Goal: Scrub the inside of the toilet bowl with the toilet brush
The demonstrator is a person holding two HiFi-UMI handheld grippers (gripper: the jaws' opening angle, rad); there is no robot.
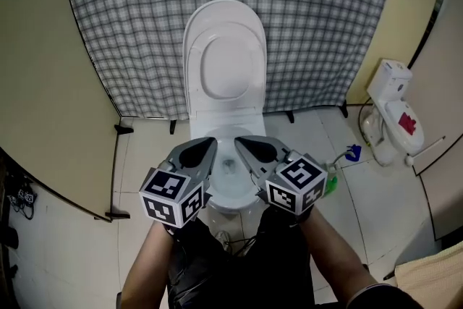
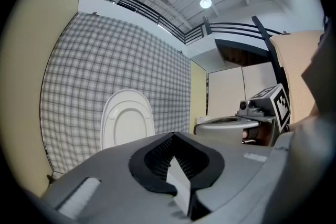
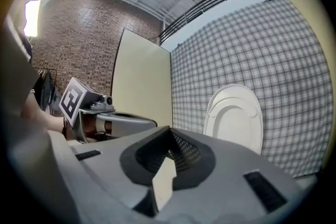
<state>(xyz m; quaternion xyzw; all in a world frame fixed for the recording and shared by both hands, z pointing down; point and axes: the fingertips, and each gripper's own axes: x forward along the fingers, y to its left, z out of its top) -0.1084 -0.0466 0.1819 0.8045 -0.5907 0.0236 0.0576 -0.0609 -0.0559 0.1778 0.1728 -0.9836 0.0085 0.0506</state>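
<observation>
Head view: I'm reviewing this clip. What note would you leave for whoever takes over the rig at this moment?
Left hand-held gripper: shut, empty, above the toilet bowl.
Right hand-held gripper: shut, empty, close beside the left one.
Lid: raised, bowl open.
Toilet brush: in neither gripper. A blue item and a green item lie on the floor right of the toilet, too small to identify.
Done: nothing scrubbed yet, as far as can be seen.
Left: find and pick up the brush, then scrub inside the bowl.

toilet bowl [image 1: 230, 171] centre | curtain [image 1: 130, 25] behind | second toilet [image 1: 394, 108] far right
</observation>
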